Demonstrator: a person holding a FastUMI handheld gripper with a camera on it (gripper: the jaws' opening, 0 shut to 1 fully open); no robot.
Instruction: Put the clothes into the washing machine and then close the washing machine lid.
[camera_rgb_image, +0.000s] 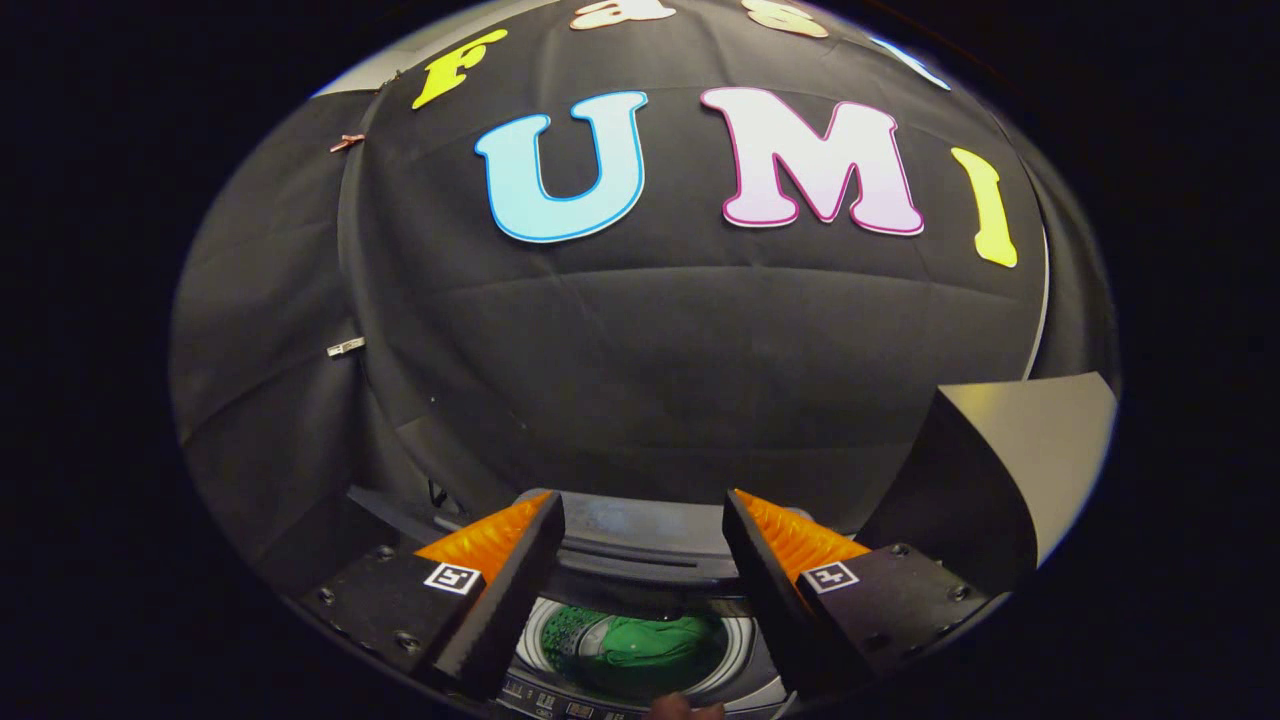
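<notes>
Washer: my tongs hang over the washing machine (640, 560), its drum showing below, between my fingers
Lid: the lid (1000, 470) stands raised, just right of my right finger
Clothes: green clothes (655, 640) lie inside the drum
Tongs: my gripper (640, 520) is spread apart, pinching nothing

green clothes (650, 645) – perforated steel drum (562, 632)

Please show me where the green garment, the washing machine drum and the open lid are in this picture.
green garment (655, 640): gripper view, its middle, inside the drum.
washing machine drum (562, 632): gripper view, perforated inner wall.
open lid (1040, 440): gripper view, raised panel's pale face.
</notes>
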